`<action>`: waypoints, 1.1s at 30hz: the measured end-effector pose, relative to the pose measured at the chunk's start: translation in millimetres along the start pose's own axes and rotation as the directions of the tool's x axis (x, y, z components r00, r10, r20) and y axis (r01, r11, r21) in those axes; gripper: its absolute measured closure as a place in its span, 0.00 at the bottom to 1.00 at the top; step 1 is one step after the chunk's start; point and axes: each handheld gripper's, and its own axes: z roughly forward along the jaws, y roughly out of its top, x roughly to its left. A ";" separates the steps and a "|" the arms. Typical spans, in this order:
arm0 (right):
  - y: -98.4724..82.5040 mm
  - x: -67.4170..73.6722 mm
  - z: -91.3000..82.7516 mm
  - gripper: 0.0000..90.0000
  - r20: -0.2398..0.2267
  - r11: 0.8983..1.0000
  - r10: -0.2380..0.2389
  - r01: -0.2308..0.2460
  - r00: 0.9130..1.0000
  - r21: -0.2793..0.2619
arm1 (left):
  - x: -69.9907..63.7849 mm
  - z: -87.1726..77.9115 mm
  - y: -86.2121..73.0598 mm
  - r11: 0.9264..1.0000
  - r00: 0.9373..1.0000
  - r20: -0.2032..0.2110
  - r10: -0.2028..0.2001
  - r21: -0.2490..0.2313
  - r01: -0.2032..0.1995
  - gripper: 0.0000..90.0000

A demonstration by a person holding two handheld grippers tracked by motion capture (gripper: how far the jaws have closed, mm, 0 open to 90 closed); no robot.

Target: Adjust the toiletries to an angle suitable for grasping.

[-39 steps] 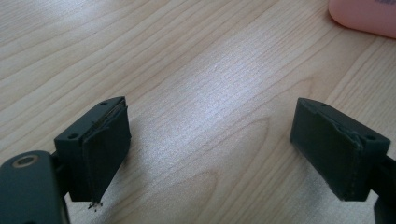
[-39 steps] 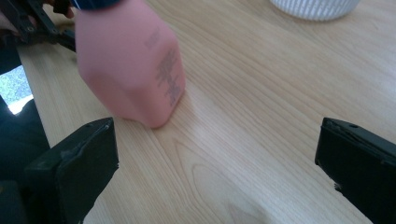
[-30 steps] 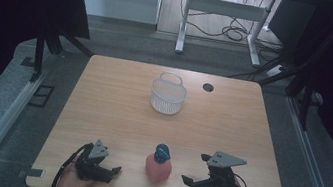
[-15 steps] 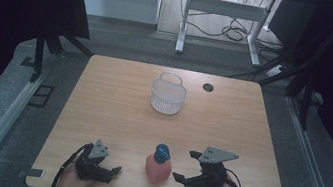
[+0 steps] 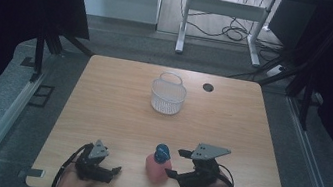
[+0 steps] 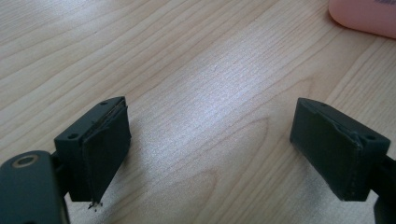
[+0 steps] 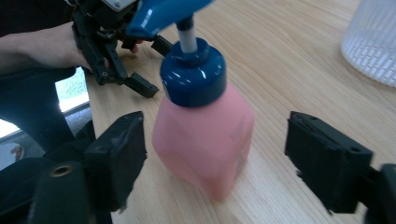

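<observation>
Pink bottle [image 7: 205, 140] stands on table [image 5: 116, 111], near our edge, between our right gripper [image 7: 212, 163] jaws. Jaws just been closing, not squeezing yet; gaps both sides. Left gripper [image 6: 210, 154] jaws wide, nothing inside. Might go wrong: one jaw bumps first, bottle tips. Grab too high, blue cap [image 7: 192, 70] slips out.

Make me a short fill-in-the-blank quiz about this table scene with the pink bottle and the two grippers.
1. The pink bottle has a pump cap coloured ____.
2. The bottle stands between the pads of the ____ gripper, whose jaws have just been closing and do not yet press on it.
3. Farther back on the table stands a white ____.
4. The left gripper has jaws that are ____, with bare wood between them.

Missing words: blue; right; basket; open
</observation>
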 end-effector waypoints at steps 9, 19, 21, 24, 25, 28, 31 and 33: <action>8.9 1.8 9.7 0.40 -0.032 1.000 -0.003 0.002 0.999 -0.006 | 0.1 0.0 0.0 1.000 1.000 0.000 0.001 0.001 -0.001 0.13; 17.3 2.9 17.2 0.47 -0.048 1.000 -0.004 0.003 0.999 -0.013 | 0.1 -0.1 0.0 1.000 1.000 0.001 0.001 0.001 -0.001 0.13; 18.8 3.4 18.9 0.48 -0.048 1.000 -0.009 0.008 0.999 -0.011 | 0.0 -0.1 0.0 1.000 1.000 0.001 0.000 0.001 0.000 0.13; 20.8 4.0 22.8 0.50 -0.043 1.000 -0.019 0.019 0.999 -0.007 | 0.0 -0.1 0.0 1.000 1.000 0.001 0.000 0.000 0.000 0.13; 20.8 4.0 22.8 0.50 -0.043 1.000 -0.019 0.019 0.999 -0.007 | 0.0 -0.1 0.0 1.000 1.000 0.001 0.000 0.000 0.000 0.13; 21.3 3.9 25.1 0.51 -0.039 1.000 -0.021 0.020 0.999 -0.006 | 0.0 -0.1 0.0 1.000 1.000 0.000 0.000 0.000 0.000 0.13; 22.2 3.6 26.7 0.52 -0.036 1.000 -0.022 0.022 0.999 -0.007 | 0.0 -0.1 0.0 1.000 1.000 0.000 0.001 0.001 -0.001 0.13; 22.8 3.6 27.7 0.53 -0.034 1.000 -0.027 0.027 0.999 -0.004 | 0.0 -0.1 0.0 1.000 1.000 0.000 0.001 0.001 -0.001 0.13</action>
